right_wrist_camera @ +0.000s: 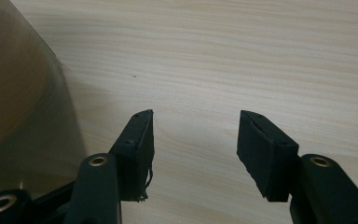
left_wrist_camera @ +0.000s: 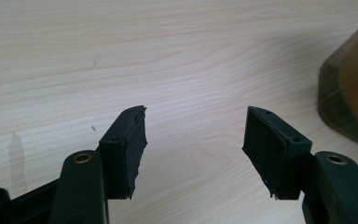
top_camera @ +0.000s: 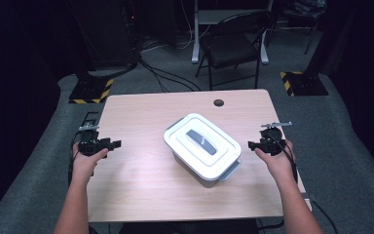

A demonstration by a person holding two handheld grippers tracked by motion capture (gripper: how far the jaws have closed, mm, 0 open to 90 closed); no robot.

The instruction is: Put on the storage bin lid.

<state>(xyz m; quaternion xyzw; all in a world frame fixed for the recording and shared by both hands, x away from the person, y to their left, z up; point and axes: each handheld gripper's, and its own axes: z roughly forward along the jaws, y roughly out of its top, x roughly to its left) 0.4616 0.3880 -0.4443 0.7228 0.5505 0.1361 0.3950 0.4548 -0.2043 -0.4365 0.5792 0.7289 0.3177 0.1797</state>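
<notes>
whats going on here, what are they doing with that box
A person sits at a wooden table with a gripper in each hand. A lidded white container lies at an angle in the middle. The left gripper and right gripper flank it, both open and empty, pointing inward. Neither touches the container; its lid is on.

The lidded container (top_camera: pixel 202 145) sits mid-bench (top_camera: pixel 141 109), turned at an angle, my left tool (top_camera: pixel 93 144) at the bench's left edge and my right tool (top_camera: pixel 269 141) near its right edge.
</notes>
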